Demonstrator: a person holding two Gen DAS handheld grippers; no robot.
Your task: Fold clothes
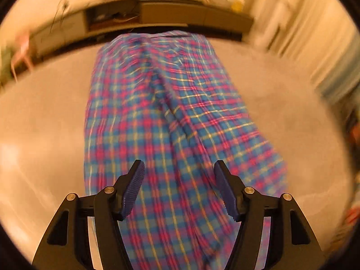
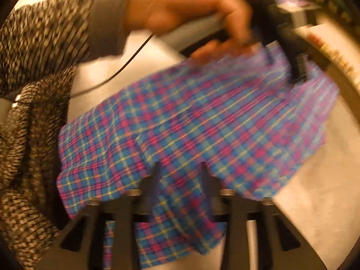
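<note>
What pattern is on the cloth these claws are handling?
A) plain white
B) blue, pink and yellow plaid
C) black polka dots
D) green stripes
B: the plaid garment shows blue squares crossed by pink and yellow lines, and the left gripper hovers open above it.

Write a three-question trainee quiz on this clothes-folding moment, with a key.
1. True or false: the left gripper has its fingers spread apart over the plaid garment.
2. Which pattern does the garment have? A plain white, B blue, pink and yellow plaid, C black dots.
3. In the right wrist view, what does the person's hand hold?

Key
1. True.
2. B.
3. The handle of the other gripper, whose tip reaches the cloth's far end.
</note>
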